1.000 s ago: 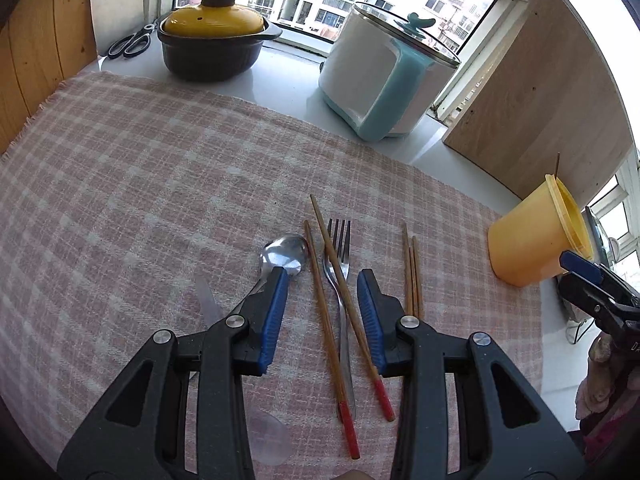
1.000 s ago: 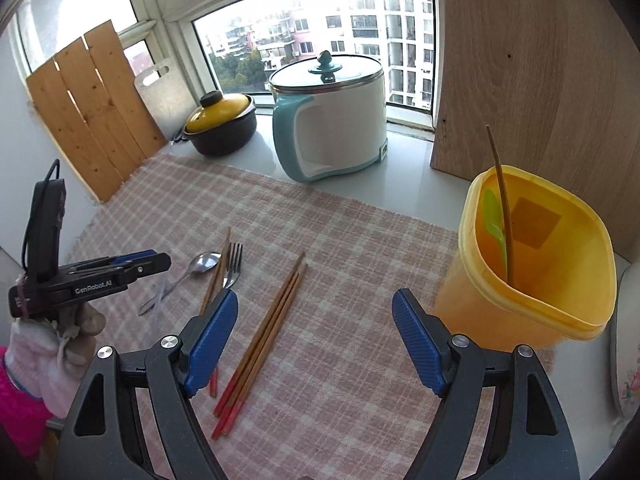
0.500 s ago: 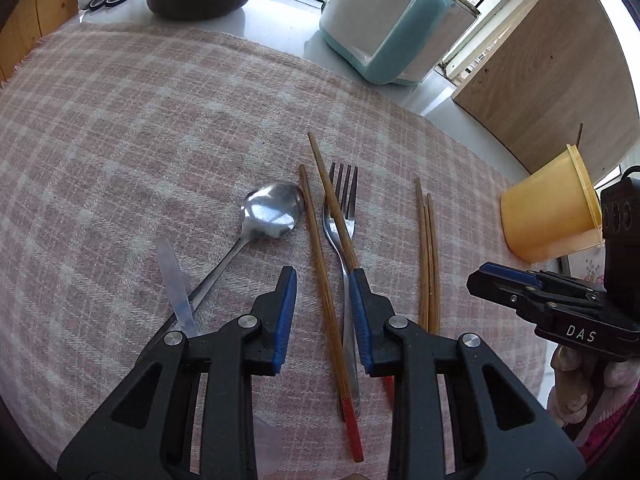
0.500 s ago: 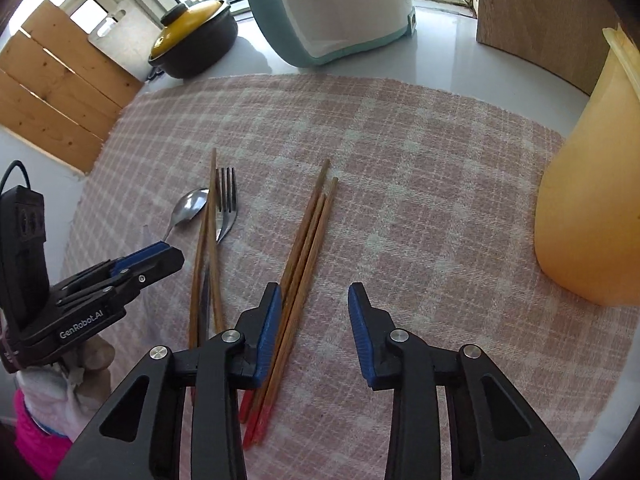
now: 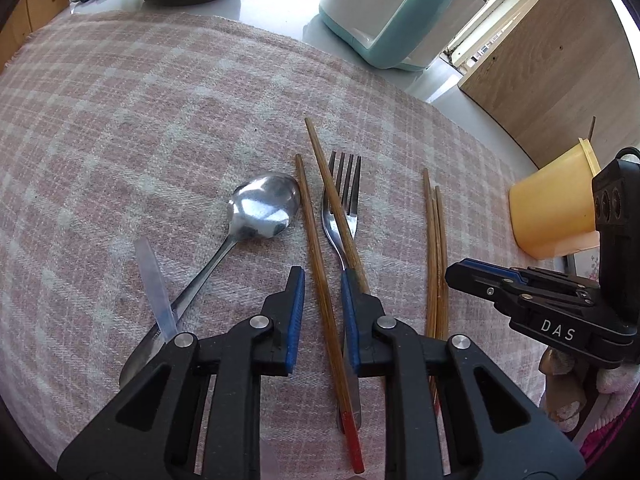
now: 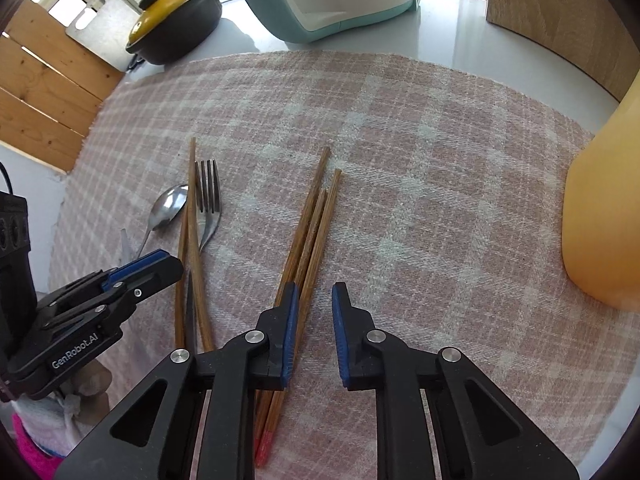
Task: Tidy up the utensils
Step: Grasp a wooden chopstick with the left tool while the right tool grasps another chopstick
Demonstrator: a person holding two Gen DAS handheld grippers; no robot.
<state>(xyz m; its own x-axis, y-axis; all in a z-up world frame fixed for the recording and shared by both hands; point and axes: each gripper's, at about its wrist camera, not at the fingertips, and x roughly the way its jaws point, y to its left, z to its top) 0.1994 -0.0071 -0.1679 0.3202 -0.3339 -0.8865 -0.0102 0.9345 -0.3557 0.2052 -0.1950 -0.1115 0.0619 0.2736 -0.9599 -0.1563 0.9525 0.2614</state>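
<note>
Left wrist view, left to right: a spoon (image 5: pixel 262 210) at centre-left on the checked cloth (image 5: pixel 120 120); the left gripper (image 5: pixel 322 300) at lower centre, jaws just narrowing around one chopstick (image 5: pixel 316 256) without touching; the right gripper (image 6: pixel 312 312), also closing, its gap empty beside bundled chopsticks (image 6: pixel 310 240)

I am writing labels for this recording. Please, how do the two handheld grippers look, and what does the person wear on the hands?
Both are black plastic with silver pivot bolts and blue finger pads. The left gripper bears "GenRobot.AI" in white lettering, the right gripper bears "DAS". Each carries a black box at the back; a thin black cable rises from the left one. The hands seem to wear whitish gloves, with pink fabric below.
</note>
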